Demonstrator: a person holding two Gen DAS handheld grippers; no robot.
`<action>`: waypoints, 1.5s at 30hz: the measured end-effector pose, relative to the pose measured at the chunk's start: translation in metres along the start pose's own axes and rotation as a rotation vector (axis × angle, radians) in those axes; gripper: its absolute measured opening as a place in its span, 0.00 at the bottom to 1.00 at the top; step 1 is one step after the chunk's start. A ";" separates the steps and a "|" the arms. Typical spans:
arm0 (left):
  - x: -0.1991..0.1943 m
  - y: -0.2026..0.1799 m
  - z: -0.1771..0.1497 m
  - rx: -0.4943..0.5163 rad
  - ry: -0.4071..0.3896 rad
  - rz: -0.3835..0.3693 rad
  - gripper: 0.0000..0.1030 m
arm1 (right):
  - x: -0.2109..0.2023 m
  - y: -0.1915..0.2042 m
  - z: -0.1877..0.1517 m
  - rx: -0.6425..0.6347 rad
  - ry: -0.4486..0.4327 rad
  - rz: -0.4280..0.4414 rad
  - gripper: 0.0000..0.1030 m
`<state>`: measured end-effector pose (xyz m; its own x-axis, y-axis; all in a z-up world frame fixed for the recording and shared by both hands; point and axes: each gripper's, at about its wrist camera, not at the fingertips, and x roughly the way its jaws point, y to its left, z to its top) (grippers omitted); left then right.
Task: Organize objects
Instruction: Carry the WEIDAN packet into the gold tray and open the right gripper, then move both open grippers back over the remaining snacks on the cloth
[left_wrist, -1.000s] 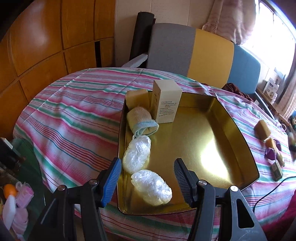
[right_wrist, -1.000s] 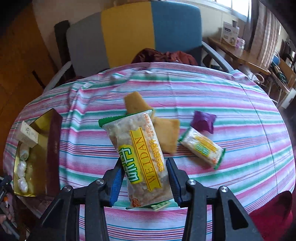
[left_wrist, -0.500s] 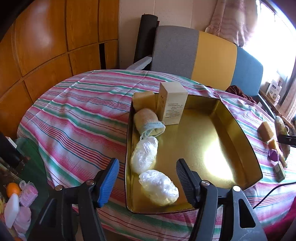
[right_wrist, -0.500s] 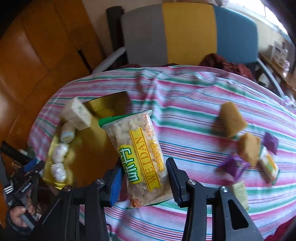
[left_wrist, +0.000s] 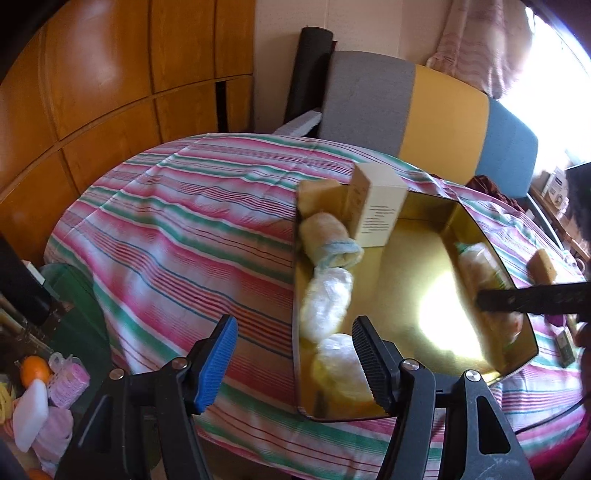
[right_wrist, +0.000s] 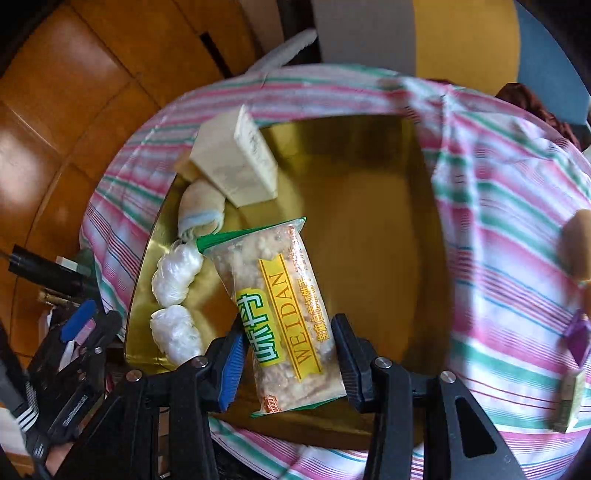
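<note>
My right gripper is shut on a clear WEIDAN snack packet and holds it over the gold tray. The packet also shows in the left wrist view, above the tray's right side. The tray holds a cream box, a rolled cloth and two white plastic-wrapped bundles. My left gripper is open and empty at the tray's near left corner, above the striped tablecloth.
Yellow sponge blocks, a purple packet and another small packet lie on the cloth right of the tray. A grey, yellow and blue chair stands behind the table. Wooden panels are at the left.
My right gripper has carried the snack packet left from the loose items to above the tray. The left gripper has drifted slightly left, staying open.
</note>
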<state>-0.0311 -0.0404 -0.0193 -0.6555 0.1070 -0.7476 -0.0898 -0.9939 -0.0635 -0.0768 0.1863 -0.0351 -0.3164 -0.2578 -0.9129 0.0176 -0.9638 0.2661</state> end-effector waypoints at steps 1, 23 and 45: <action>0.000 0.005 0.001 -0.011 -0.003 0.006 0.64 | 0.007 0.006 0.003 0.000 0.010 -0.010 0.44; 0.008 0.040 -0.003 -0.103 0.019 -0.005 0.64 | 0.074 0.053 0.029 0.118 0.123 -0.062 0.45; -0.007 0.013 0.002 -0.026 -0.029 -0.008 0.65 | -0.013 0.026 -0.006 -0.062 -0.189 -0.020 0.47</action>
<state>-0.0294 -0.0537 -0.0132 -0.6761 0.1148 -0.7278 -0.0752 -0.9934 -0.0868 -0.0664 0.1639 -0.0178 -0.4897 -0.2266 -0.8419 0.0659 -0.9725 0.2234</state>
